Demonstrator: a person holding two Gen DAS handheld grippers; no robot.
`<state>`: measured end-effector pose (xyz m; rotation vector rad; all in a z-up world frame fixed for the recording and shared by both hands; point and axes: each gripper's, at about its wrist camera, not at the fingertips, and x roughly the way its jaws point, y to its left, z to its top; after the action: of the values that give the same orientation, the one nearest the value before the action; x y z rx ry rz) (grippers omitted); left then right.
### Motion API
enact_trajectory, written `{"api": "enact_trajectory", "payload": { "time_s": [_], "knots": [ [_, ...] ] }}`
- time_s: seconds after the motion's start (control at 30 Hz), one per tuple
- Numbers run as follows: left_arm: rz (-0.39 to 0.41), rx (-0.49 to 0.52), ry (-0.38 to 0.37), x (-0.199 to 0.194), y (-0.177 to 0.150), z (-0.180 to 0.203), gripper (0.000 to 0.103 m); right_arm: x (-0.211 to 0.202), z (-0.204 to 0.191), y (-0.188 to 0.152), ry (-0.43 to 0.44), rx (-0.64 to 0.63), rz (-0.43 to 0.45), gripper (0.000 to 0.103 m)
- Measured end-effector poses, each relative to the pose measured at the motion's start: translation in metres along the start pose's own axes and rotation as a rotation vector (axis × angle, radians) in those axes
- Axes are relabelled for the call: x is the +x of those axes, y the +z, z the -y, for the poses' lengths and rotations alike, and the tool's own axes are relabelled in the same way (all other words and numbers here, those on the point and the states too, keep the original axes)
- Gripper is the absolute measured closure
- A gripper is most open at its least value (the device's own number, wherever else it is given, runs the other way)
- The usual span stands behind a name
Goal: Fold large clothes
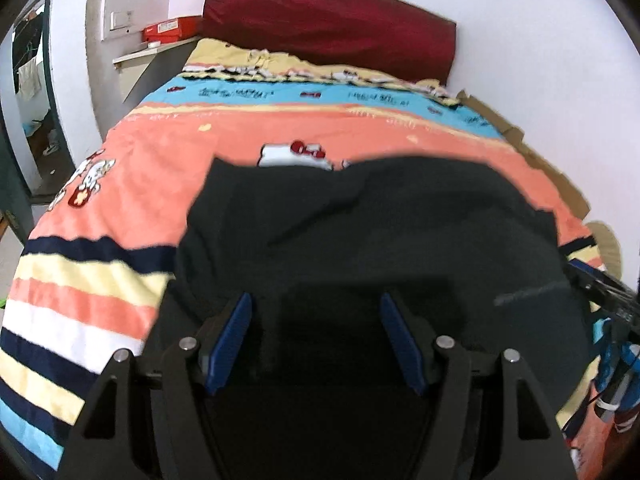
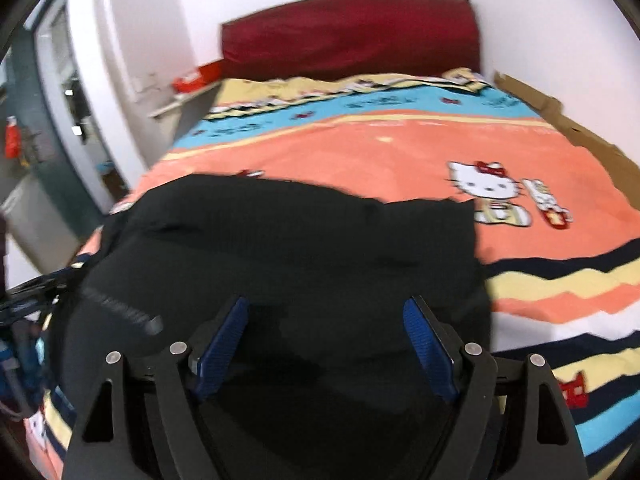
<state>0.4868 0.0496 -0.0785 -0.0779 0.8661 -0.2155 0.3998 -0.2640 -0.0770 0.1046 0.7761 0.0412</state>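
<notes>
A large black garment [image 1: 360, 232] lies spread on the striped Hello Kitty bedspread [image 1: 168, 160], near the bed's foot; it also shows in the right wrist view [image 2: 288, 248]. My left gripper [image 1: 316, 304] is open, its blue pads [image 1: 236, 332] apart, just above the garment's near left part, holding nothing. My right gripper [image 2: 326, 308] is open too, its blue pads [image 2: 428, 344] wide apart over the garment's near right part. The right gripper shows at the right edge of the left wrist view [image 1: 600, 284], and the left gripper at the left edge of the right wrist view [image 2: 36, 288].
A dark red headboard cushion [image 1: 328, 24] stands at the far end against the white wall. A shelf with a red box [image 1: 172, 28] is at the far left. Cardboard [image 2: 568, 128] lines the bed's right side. A doorway [image 1: 32, 112] opens at left.
</notes>
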Motion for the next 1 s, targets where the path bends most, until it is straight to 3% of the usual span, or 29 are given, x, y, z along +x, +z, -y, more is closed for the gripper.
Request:
{"api": "enact_trajectory", "payload": {
  "time_s": [0.13, 0.3, 0.43, 0.53, 0.77, 1.0],
  "knots": [
    [0.064, 0.016, 0.031, 0.005, -0.018, 0.004, 0.037, 0.015, 0.014, -0.020, 0.028, 0.058, -0.013, 0.015],
    [0.130, 0.056, 0.092, 0.002, -0.034, 0.012, 0.035, 0.014, 0.030, -0.031, 0.035, 0.055, 0.008, 0.015],
    [0.165, 0.078, 0.159, -0.012, -0.041, 0.019, 0.035, 0.010, 0.041, -0.031, -0.043, 0.053, 0.009, 0.015],
    [0.191, 0.086, 0.168, -0.024, -0.047, 0.022, 0.035, -0.001, 0.040, -0.027, -0.104, 0.038, 0.028, 0.015],
    [0.215, 0.106, 0.175, -0.039, -0.056, 0.026, 0.035, -0.034, 0.002, -0.034, -0.005, -0.025, 0.108, 0.013],
    [0.211, 0.100, 0.176, -0.036, -0.058, 0.021, 0.035, -0.013, -0.002, -0.046, 0.034, -0.003, 0.089, 0.007]
  ]
}}
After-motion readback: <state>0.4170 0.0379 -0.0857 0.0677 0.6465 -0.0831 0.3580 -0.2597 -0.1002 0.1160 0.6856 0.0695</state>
